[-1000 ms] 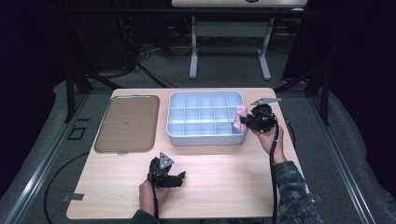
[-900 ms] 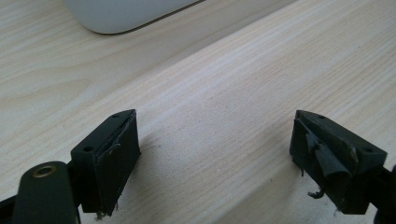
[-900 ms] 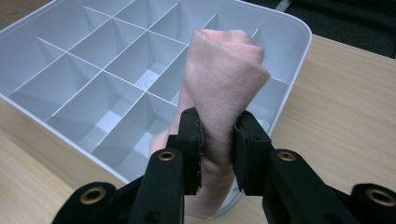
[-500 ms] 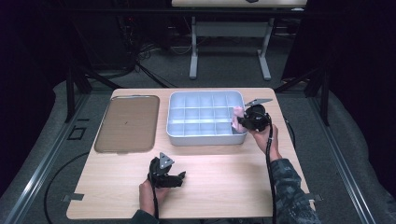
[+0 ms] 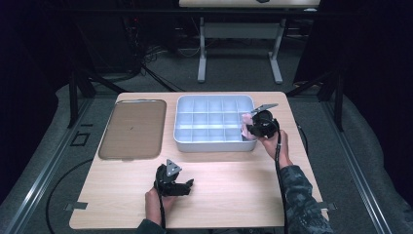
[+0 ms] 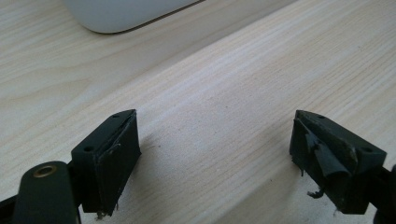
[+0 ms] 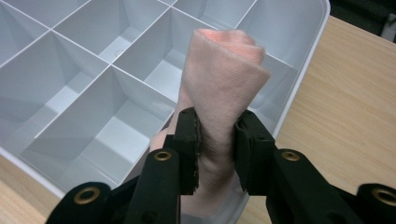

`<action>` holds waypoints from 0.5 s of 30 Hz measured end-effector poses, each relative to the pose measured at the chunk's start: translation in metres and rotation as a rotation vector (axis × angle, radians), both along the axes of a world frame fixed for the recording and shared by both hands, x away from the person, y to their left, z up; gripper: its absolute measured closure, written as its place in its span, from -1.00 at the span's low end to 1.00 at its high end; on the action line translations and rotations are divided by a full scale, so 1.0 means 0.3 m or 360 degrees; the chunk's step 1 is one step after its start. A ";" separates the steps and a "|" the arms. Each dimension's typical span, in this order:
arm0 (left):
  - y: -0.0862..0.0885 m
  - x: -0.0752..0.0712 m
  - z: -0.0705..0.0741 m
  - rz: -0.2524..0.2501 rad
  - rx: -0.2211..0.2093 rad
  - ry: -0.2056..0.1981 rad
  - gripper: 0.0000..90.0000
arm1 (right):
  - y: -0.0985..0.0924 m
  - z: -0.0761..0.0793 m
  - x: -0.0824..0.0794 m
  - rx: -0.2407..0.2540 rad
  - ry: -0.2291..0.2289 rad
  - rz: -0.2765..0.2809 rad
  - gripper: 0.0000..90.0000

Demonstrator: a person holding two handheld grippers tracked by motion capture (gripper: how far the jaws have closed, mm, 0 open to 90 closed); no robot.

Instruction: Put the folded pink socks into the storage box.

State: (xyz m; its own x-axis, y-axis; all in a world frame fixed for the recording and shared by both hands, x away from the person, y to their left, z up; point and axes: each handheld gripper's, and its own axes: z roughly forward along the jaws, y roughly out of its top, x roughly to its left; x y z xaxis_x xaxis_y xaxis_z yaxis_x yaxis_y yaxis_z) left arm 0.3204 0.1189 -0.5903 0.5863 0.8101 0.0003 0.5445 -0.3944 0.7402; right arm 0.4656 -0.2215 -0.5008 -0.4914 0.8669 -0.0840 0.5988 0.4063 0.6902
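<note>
A rolled pink cloth (image 7: pixel 224 74) stands up between the jaws of my right gripper (image 7: pixel 217 126), which is shut on its lower part. The roll hangs over the right-hand compartments of a white divided tray (image 7: pixel 303 70). In the high view the right gripper (image 5: pixel 251 126) sits at the tray's (image 5: pixel 214 146) right end with the pink cloth (image 5: pixel 246 118) over the inside. My left gripper (image 5: pixel 187 185) rests low near the table's front edge, pointing right. Its jaws stand wide apart in the left gripper view (image 6: pixel 215 149), with bare wood between them.
A flat brown tray (image 5: pixel 131 129) lies left of the white one. All compartments I can see in the white tray hold nothing. A corner of the white tray (image 6: pixel 126 18) shows ahead of the left gripper. A table's legs (image 5: pixel 202 53) stand on the floor beyond.
The right gripper has come a little left and down with the pink cloth, from the tray's right edge to over its end compartments. The left gripper has stayed put.
</note>
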 end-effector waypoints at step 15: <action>0.000 0.000 0.000 0.0001 0.0000 -0.0001 -0.65 | 0.008 0.027 -0.031 -0.0080 0.0010 0.0030 0.40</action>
